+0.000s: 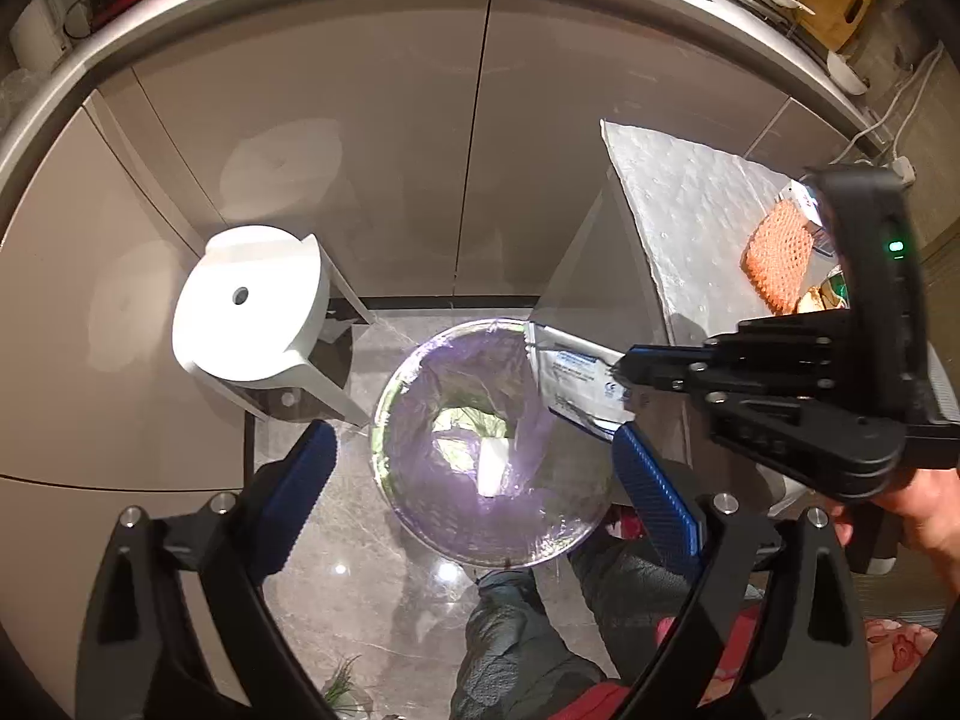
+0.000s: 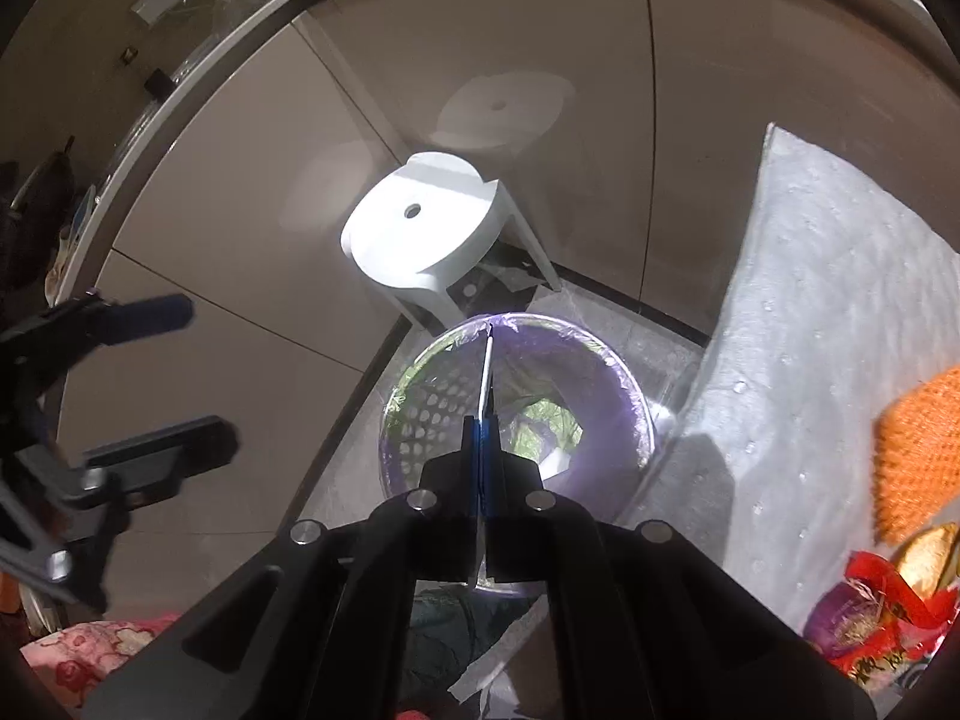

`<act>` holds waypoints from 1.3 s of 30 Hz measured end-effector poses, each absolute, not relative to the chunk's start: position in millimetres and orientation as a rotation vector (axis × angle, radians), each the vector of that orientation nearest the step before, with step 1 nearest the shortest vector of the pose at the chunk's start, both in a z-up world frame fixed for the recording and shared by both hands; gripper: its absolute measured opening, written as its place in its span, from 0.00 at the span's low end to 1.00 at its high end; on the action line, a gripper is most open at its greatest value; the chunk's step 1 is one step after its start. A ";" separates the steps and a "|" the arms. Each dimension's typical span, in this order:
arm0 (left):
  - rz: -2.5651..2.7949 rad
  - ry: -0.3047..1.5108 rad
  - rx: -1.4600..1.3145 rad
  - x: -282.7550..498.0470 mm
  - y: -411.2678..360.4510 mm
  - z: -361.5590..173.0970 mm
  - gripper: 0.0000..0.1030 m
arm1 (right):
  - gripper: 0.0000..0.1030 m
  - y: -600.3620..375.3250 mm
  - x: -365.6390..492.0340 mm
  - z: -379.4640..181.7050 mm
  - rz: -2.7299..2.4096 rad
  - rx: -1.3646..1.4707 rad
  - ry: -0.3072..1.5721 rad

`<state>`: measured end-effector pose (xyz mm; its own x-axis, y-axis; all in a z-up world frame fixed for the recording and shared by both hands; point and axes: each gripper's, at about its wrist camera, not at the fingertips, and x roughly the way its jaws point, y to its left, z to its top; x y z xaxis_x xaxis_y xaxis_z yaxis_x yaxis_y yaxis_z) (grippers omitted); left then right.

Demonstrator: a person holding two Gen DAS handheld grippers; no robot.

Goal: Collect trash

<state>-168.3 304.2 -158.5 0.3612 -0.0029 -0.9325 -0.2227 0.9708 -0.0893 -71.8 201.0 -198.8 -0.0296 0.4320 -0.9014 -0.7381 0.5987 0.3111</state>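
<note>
Left wrist view: the right gripper (image 1: 624, 369) pinches a flat white printed paper packet (image 1: 573, 381) by one edge, face-on, directly above the near-right rim of the round purple-lined perforated waste basket (image 1: 420, 516), while the left gripper (image 1: 480, 480) hangs spread and empty over the basket. Right wrist view: the packet (image 2: 486, 372) appears edge-on, long axis pointing forward over the basket (image 2: 624, 414), and orange foam netting (image 2: 918, 450) and red wrappers (image 2: 888, 618) show on the grey table (image 2: 798, 312).
</note>
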 end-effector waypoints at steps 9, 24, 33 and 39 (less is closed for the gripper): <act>0.186 1.202 -0.186 -178.1 309.5 -155.7 0.86 | 0.05 231.1 -75.3 -242.2 0.946 -0.362 1.360; 0.133 1.179 -0.146 -169.2 296.4 -145.3 0.86 | 0.64 199.1 -61.0 -196.0 0.854 -0.314 1.259; -0.143 1.142 -0.054 -113.3 212.5 -130.4 0.88 | 0.85 25.9 -37.2 -94.4 0.476 -0.183 1.037; -0.364 1.138 -0.008 -42.5 129.6 -145.5 0.88 | 0.85 -93.1 -28.1 -89.0 0.228 -0.092 1.049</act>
